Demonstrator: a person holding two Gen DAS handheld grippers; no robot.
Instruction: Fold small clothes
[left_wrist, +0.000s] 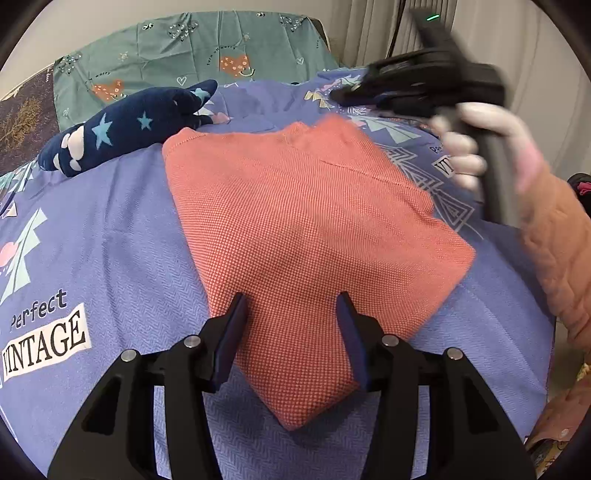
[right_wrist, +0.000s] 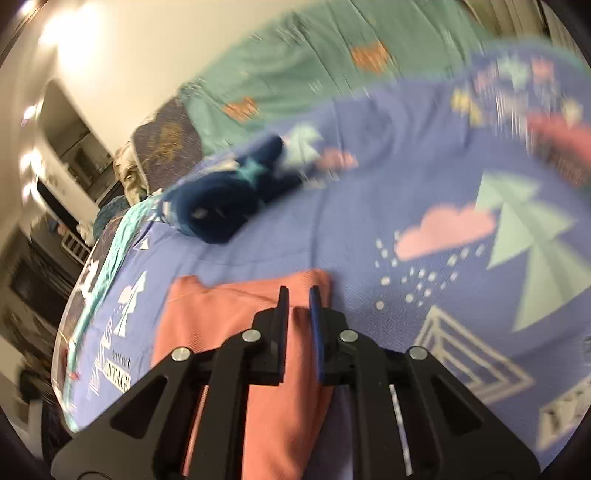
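A folded coral sweater (left_wrist: 306, 236) is laid flat on the blue bedspread (left_wrist: 110, 266). The left gripper (left_wrist: 293, 306) is held with its jaws spread wide over the sweater's near corner, nothing being clasped. The right gripper (right_wrist: 298, 295) is seen at the sweater's far edge with its jaws drawn narrow; through the blur, no cloth appears to be pinched between them. Beyond the sweater, a navy star-patterned plush toy (left_wrist: 122, 129) is lying before a green pillow (left_wrist: 192, 48).
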